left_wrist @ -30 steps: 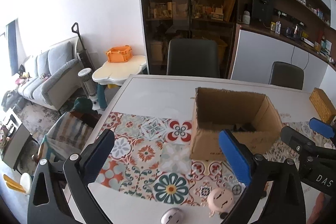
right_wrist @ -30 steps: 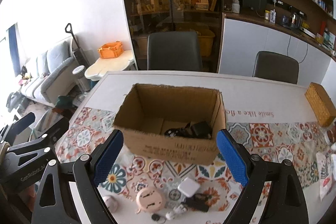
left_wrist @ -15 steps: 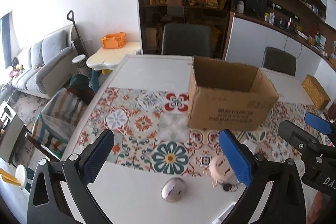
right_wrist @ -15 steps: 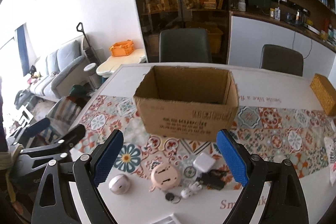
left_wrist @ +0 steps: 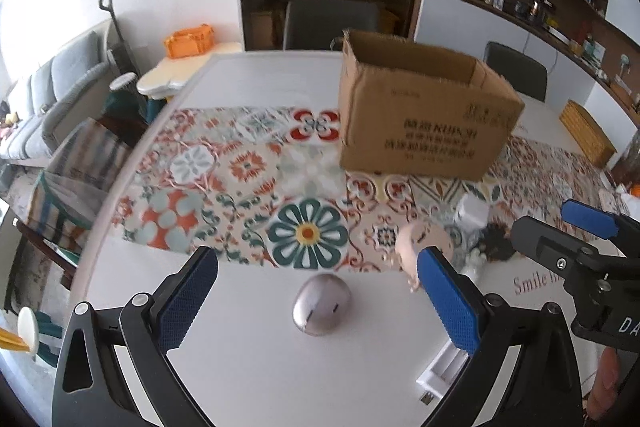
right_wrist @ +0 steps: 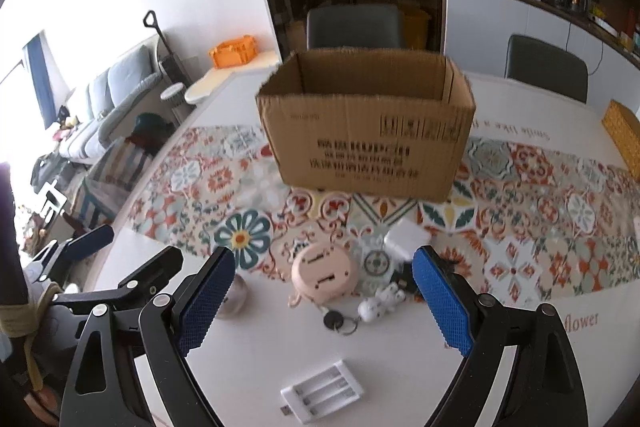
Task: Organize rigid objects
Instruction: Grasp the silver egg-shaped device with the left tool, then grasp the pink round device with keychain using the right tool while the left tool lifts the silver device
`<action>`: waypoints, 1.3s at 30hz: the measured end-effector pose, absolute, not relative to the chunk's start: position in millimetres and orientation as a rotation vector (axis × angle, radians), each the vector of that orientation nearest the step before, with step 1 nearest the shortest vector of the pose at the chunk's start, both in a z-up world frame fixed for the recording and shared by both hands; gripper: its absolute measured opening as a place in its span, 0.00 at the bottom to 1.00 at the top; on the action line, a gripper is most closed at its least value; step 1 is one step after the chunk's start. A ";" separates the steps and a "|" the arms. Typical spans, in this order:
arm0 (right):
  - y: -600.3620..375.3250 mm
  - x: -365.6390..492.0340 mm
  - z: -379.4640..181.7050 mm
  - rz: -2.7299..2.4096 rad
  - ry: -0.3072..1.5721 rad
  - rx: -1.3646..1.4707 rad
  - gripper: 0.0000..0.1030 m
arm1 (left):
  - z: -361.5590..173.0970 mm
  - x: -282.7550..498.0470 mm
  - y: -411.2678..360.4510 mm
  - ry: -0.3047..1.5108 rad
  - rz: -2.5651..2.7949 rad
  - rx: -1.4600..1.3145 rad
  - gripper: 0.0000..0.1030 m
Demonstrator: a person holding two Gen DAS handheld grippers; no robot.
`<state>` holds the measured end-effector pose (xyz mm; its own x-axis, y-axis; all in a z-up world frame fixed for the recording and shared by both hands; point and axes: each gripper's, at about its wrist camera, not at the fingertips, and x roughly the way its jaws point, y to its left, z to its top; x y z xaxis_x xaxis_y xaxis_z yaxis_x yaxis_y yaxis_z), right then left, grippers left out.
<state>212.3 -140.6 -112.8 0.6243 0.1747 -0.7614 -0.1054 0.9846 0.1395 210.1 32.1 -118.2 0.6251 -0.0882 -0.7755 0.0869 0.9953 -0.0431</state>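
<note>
Both grippers, left [left_wrist: 318, 301] and right [right_wrist: 322, 299], hover open and empty above a mouse [left_wrist: 322, 309], pink gadget [right_wrist: 324, 273] and charger [right_wrist: 322, 393] near the box [right_wrist: 368, 139].

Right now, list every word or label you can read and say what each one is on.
"Smile" on the white table.
"flower", cut off at its start, on the table.
"DA", cut off, on the right gripper.
Black print on the cardboard box: too blurred to read.
Mirrored script behind the box: unreadable.
</note>
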 end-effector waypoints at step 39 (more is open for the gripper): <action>-140.3 212.7 -230.4 0.090 1.172 0.124 0.88 | -236.8 233.3 19.6 1.034 -0.201 0.048 0.57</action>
